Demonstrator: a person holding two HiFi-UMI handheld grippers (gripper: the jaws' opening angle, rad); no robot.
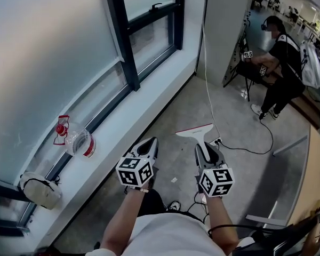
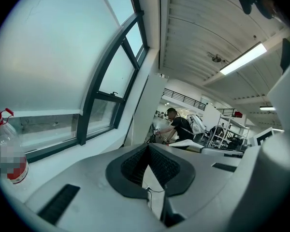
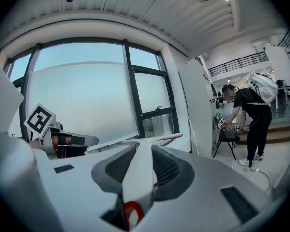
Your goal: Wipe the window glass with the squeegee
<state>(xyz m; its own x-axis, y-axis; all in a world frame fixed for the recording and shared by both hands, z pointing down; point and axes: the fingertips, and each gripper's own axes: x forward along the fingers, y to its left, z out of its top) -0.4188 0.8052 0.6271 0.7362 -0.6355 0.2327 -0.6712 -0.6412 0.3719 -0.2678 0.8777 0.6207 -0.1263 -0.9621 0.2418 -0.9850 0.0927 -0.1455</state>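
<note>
The right tongs point(image 3: 144, 148) are clamped on the white handle of the squeegee point(image 3: 137, 175), whose red-edged blade juts past their tips, held in the air above the grey floor point(image 1: 176, 111) and apart from the window glass point(image 1: 42, 52). The left tongs point(image 2: 148, 148), just beside, are closed on nothing. 1 red-capped spray bottle point(image 1: 74, 140) and 1 white pouch point(image 1: 40, 190) rest on the sill point(image 1: 128, 127).

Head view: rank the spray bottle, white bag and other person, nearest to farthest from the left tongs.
1. Spray bottle, on the sill left of the left tongs.
2. White bag, farther left along the sill.
3. Other person, far right.
</note>
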